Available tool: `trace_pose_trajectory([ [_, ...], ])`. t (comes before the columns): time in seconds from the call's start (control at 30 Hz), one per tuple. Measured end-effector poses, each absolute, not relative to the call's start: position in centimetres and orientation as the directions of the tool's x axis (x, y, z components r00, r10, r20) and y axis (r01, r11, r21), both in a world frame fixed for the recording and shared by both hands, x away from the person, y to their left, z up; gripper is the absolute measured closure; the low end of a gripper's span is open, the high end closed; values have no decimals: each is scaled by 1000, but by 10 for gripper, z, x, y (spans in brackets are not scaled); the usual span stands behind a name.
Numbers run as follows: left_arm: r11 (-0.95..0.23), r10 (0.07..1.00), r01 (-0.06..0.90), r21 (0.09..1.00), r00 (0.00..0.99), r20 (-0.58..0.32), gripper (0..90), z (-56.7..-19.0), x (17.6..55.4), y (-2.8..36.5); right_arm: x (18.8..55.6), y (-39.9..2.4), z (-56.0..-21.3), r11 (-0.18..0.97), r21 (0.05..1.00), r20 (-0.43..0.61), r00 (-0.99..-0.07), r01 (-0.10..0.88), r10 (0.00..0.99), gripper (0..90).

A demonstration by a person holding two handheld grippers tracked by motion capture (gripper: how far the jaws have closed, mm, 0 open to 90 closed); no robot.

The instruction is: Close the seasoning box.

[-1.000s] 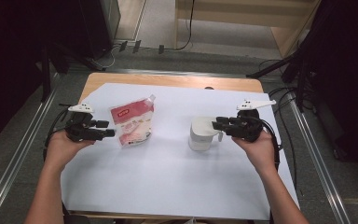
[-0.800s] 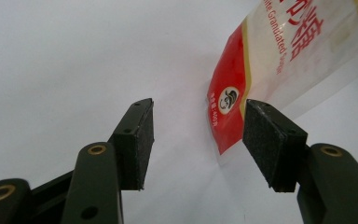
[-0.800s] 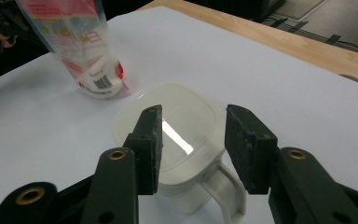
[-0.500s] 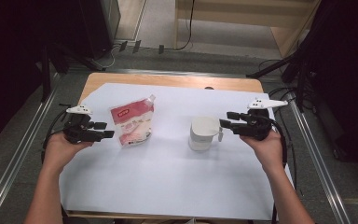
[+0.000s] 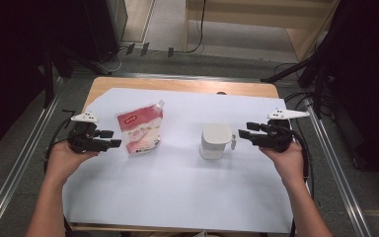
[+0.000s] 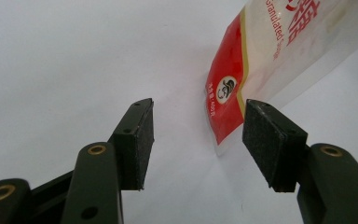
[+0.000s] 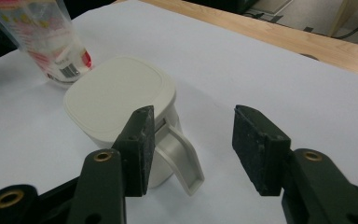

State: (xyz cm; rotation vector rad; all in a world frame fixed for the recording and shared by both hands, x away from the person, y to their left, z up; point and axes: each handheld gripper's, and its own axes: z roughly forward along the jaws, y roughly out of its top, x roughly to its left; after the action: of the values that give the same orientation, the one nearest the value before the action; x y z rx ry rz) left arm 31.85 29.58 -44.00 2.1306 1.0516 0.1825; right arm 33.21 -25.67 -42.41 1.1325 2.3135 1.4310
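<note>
A: Report the work surface and the largest items first.

B: A wooden table [image 5: 177, 85] carries a white sheet [image 5: 177, 187] that covers most of its top. On the sheet stand two items: a red and clear pouch [image 5: 140, 129], upright with a spout at its upper corner, and a white lidded container [image 5: 215, 140] with a side handle [image 5: 233, 143].

A: State the position of the pouch relative to the left gripper.

B: The left gripper [image 5: 114, 138] is held level, jaws pointing at the pouch. In the left gripper view the pouch [image 6: 261, 65] stands just ahead of the jaws and off toward the right-hand jaw; its lower corner lies close to that pad, not between the pads.

A: Left jaw condition?

B: Parted, moderately wide, with nothing between the pads.

A: Position of the container relative to the right gripper?

B: The right gripper [image 5: 243, 134] points at the container's handle side, just short of it. In the right gripper view the container [image 7: 121, 100] sits ahead and toward the left-hand jaw; the handle [image 7: 182, 158] lies beside that jaw's pad, inside the gap's near edge. The pouch [image 7: 51, 42] stands farther beyond.

A: Right jaw condition?

B: The jaws have just been opening. They stand apart and neither pad presses on the handle.
</note>
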Motion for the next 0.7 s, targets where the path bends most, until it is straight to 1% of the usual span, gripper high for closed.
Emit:
trace_pose_trajectory([
  [0.13, -406, 726, 628, 664, 663, -183, 443, -439, 319, 293, 330, -266, -425, 228, 835, 214, -678, 500, 703, 494],
  [0.2, -394, 731, 626, 673, 658, -184, 442, -440, 319, 291, 328, -270, -426, 224, 836, 214, -673, 501, 708, 493],
  [0.4, -402, 726, 623, 672, 663, -181, 440, -440, 320, 289, 321, -282, -436, 239, 831, 190, -659, 503, 728, 460],
  [0.57, -392, 732, 624, 676, 657, -181, 440, -440, 320, 288, 318, -290, -442, 215, 831, 206, -642, 513, 738, 457],
  [0.7, -398, 730, 629, 668, 658, -184, 436, -439, 321, 288, 317, -293, -445, 223, 834, 194, -646, 504, 738, 447],
])
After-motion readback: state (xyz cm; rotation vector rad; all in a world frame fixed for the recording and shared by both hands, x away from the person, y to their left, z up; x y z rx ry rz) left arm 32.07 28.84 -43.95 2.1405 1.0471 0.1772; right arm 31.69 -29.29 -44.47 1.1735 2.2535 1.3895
